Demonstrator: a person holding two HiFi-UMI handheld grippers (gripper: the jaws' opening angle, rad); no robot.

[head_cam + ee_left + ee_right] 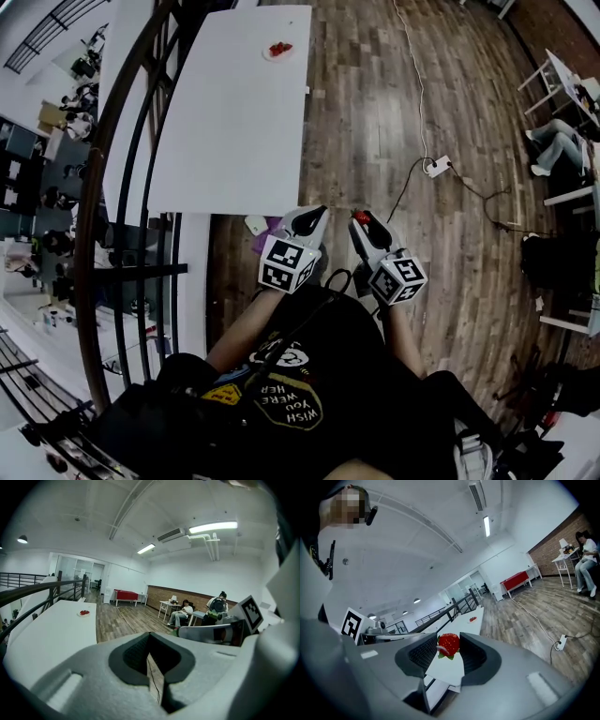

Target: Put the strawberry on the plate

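A red strawberry (449, 643) with green leaves is clamped between the dark pads of my right gripper (448, 651); in the head view the strawberry (360, 217) shows as a red spot at that gripper's tip (362, 223). The small plate (279, 52) lies at the far end of the long white table (234, 122) with red strawberries on it. From the grippers' own views the plate (84, 613) (473, 618) looks distant. My left gripper (312, 218) hangs beside the right one, short of the table's near edge, its jaws (149, 641) closed together with nothing in them.
A dark metal railing (141, 169) runs along the table's left side. A power strip (437, 167) with its cable lies on the wooden floor to the right. Seated people (182, 613) and small tables stand at the far right, and a red sofa (125, 596) at the back.
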